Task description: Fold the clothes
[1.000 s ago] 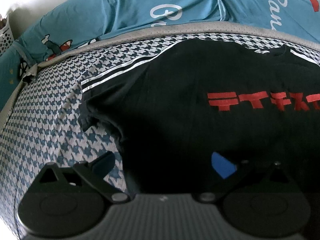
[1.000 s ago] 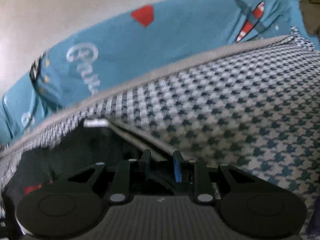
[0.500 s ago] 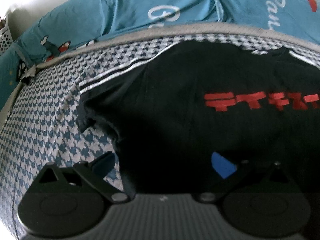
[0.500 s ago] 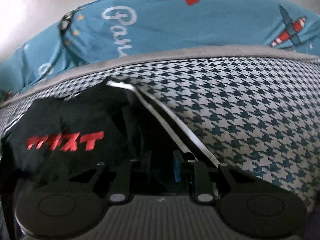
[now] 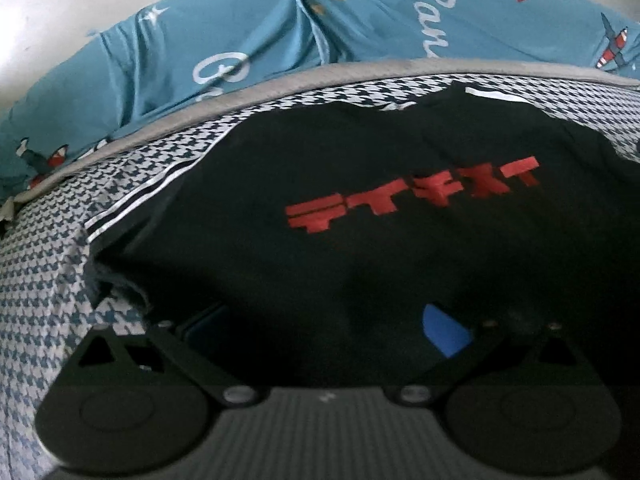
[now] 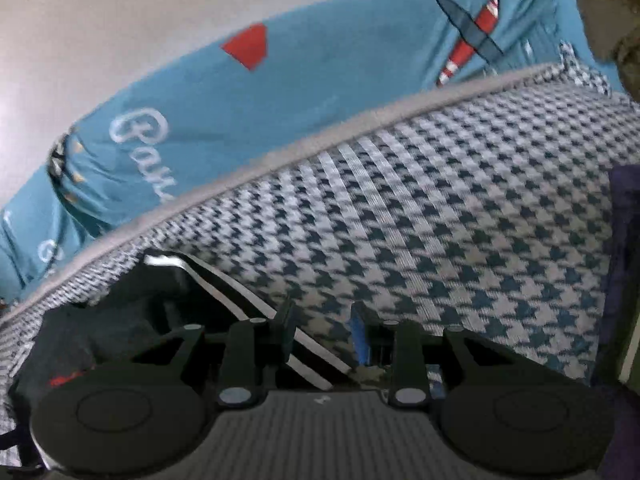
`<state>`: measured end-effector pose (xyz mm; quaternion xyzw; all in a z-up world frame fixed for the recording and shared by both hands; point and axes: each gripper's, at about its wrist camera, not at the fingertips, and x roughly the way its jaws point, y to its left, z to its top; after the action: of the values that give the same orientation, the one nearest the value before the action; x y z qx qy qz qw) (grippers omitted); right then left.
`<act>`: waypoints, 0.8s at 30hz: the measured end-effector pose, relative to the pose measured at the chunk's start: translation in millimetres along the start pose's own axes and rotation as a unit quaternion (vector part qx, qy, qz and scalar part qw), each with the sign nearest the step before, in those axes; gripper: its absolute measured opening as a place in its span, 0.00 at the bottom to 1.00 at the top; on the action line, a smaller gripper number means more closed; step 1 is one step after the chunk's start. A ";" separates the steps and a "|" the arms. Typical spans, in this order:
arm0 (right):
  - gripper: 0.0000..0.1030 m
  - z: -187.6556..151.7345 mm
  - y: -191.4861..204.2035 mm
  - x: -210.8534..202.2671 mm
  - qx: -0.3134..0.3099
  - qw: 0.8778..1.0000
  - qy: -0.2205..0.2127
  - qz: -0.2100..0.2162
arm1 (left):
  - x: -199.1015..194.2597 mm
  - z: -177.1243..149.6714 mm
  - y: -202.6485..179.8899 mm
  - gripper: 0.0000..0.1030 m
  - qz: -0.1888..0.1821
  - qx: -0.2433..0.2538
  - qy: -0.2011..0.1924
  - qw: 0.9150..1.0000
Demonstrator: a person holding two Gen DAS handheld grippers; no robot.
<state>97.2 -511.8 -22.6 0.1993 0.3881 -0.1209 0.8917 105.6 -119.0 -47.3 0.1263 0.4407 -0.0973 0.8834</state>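
Lying spread on the houndstooth bed cover [image 5: 44, 280] was one black T-shirt [image 5: 360, 248], front up, with red block lettering [image 5: 412, 196] across the chest and white stripes [image 5: 140, 204] along the sleeve and shoulder. A teal printed quilt [image 5: 248, 40] with white script and aeroplane motifs was bunched along the far edge of the bed, against a pale wall.

Left hand-held gripper [image 5: 324, 328]: angled steeply downward over the lower body of the shirt, fingers spread wide, one blue pad [image 5: 444, 332] showing on its right finger. Dark cloth filled the view between the fingers; whether the pads touched it could not be told.

Right hand-held gripper [image 6: 320, 332]: also pitched downward, low over the striped edge [image 6: 256, 312] of the shirt where it met the bed cover. Its jaws were opening, with a modest gap between them; the white-striped hem passed through that gap, and the pads were not seen pressing on it. A dark fabric item [image 6: 624, 280] occupied the right margin of that view, unidentified.
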 end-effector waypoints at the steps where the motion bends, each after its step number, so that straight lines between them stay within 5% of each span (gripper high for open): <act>1: 0.34 -1.3 -0.4 3.8 0.001 1.000 0.009 -0.005 | 0.4 -0.2 -0.2 1.00 -0.003 -0.001 0.001 1.000; 9: 0.48 -16.6 13.9 17.0 -0.040 0.998 0.035 -0.025 | 5.6 -1.4 3.5 1.00 -0.016 -0.010 0.017 1.000; 17: 0.16 -24.4 31.8 19.2 -0.087 0.996 0.009 -0.031 | 9.5 -3.3 1.8 1.00 -0.016 -0.007 0.022 1.000; 24: 0.13 -2.4 34.4 5.1 -0.059 0.993 -0.085 -0.055 | 8.6 -1.3 2.9 1.00 -0.031 -0.016 0.024 0.999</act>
<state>111.8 -480.4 -18.9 0.1135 0.3275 -0.1631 0.9237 110.6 -116.3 -54.5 0.1008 0.4670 -0.1141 0.8711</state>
